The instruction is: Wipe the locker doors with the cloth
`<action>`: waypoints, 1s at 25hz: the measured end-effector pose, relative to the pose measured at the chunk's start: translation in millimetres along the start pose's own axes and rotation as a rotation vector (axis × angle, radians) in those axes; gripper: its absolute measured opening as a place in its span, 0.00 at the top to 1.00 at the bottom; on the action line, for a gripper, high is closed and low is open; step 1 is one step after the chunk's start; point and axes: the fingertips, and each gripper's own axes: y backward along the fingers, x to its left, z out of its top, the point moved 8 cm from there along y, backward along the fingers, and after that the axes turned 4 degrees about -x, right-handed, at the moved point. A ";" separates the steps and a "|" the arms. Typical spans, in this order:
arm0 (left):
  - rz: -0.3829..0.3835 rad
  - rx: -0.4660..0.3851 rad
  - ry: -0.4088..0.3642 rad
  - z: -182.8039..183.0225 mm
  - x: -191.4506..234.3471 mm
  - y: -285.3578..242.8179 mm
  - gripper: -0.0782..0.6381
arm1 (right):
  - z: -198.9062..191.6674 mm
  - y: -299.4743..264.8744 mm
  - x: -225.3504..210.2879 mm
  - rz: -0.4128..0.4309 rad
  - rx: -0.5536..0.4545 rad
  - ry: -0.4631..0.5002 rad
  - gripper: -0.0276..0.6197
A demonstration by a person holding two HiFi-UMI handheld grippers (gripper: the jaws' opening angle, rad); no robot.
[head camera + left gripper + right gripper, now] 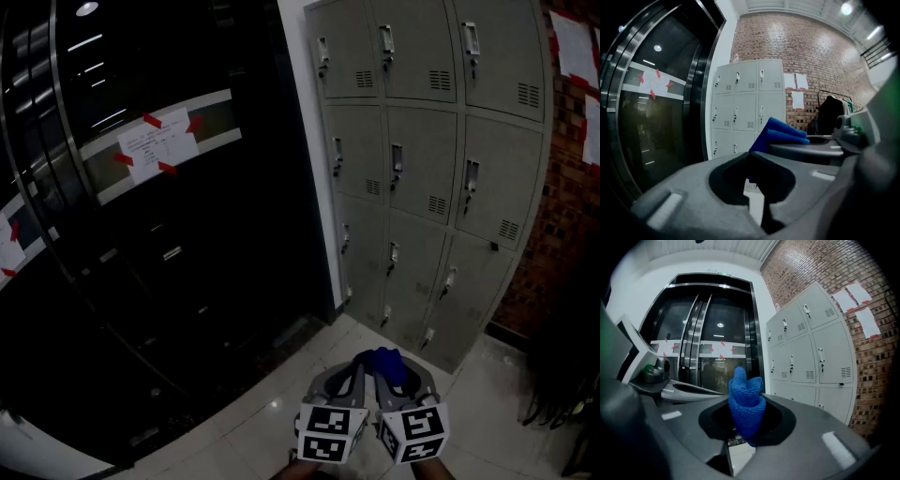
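Note:
A bank of grey locker doors point(422, 169) stands ahead and to the right, some way beyond both grippers; it also shows as the lockers point(747, 108) and the lockers point(806, 352). My right gripper point(389, 375) is shut on a bunched blue cloth point(386, 361), and that cloth point(746, 404) sticks up from between its jaws. My left gripper point(354, 375) is right beside it, low in the head view. The left gripper point(749, 155) has its jaws closed tip to tip with nothing in them. The blue cloth point(780, 133) shows just past it.
Dark glass doors point(141, 234) with a paper notice point(159, 141) fixed by red tape fill the left. A brick wall point(567, 216) with taped papers stands right of the lockers. A clothes rack point(832, 110) with dark items stands by it. Pale floor tiles point(272, 412) lie underfoot.

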 end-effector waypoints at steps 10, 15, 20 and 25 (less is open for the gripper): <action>0.018 -0.025 0.023 9.6 56.0 -64.1 0.89 | 7.0 -82.8 -21.1 0.017 -0.017 0.022 0.82; 0.010 -0.040 0.023 20.7 105.8 -109.4 0.89 | 10.4 -147.3 -25.6 0.010 -0.015 0.036 0.82; -0.019 -0.047 0.030 42.3 164.0 -152.6 0.89 | 22.2 -220.7 -25.0 -0.009 0.004 0.029 0.82; -0.052 -0.055 0.028 56.1 219.6 -196.4 0.89 | 31.4 -289.9 -24.8 -0.034 0.004 0.042 0.82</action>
